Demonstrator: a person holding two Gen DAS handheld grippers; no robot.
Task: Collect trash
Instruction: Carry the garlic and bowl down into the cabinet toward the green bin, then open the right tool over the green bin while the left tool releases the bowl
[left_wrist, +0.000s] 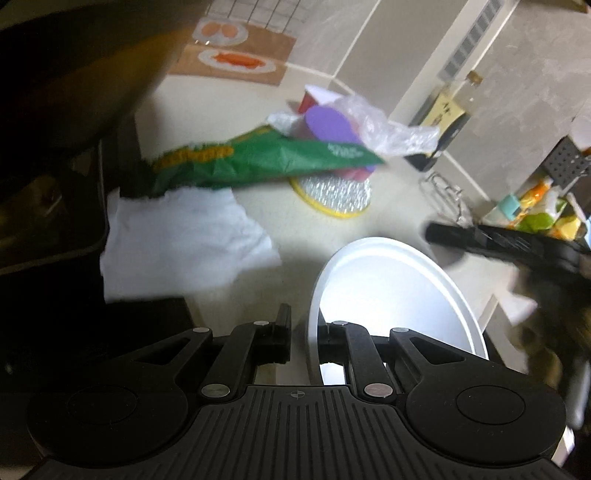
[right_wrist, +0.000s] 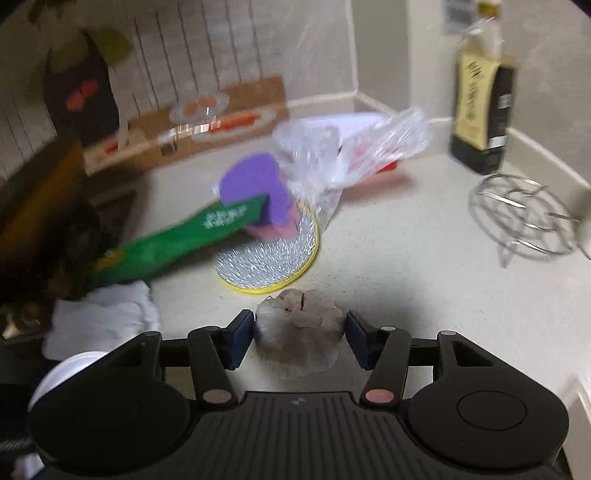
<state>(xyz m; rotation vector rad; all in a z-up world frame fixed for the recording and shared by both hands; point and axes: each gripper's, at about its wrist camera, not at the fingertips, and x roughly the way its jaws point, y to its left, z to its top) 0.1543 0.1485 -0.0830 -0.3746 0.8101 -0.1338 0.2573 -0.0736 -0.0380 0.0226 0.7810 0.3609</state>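
My left gripper (left_wrist: 304, 332) is shut on the rim of a white plate (left_wrist: 388, 288), which stands tilted over the pale counter. My right gripper (right_wrist: 299, 332) is shut on a garlic bulb (right_wrist: 299, 328), with a blue pad against each side. Ahead lies a trash pile: a green snack bag (left_wrist: 258, 158) (right_wrist: 177, 236), a white paper towel (left_wrist: 177, 243) (right_wrist: 103, 317), a purple lid (left_wrist: 328, 125) (right_wrist: 255, 184), a crumpled clear plastic bag (left_wrist: 388, 129) (right_wrist: 351, 147), and a silver disc with a yellow rim (left_wrist: 332, 192) (right_wrist: 266, 258).
A dark bottle (right_wrist: 480, 110) stands in the back right corner with a wire trivet (right_wrist: 528, 218) in front of it. A brown box printed with food pictures (right_wrist: 192, 122) leans at the back wall. A caddy of colourful items (left_wrist: 543, 206) sits far right.
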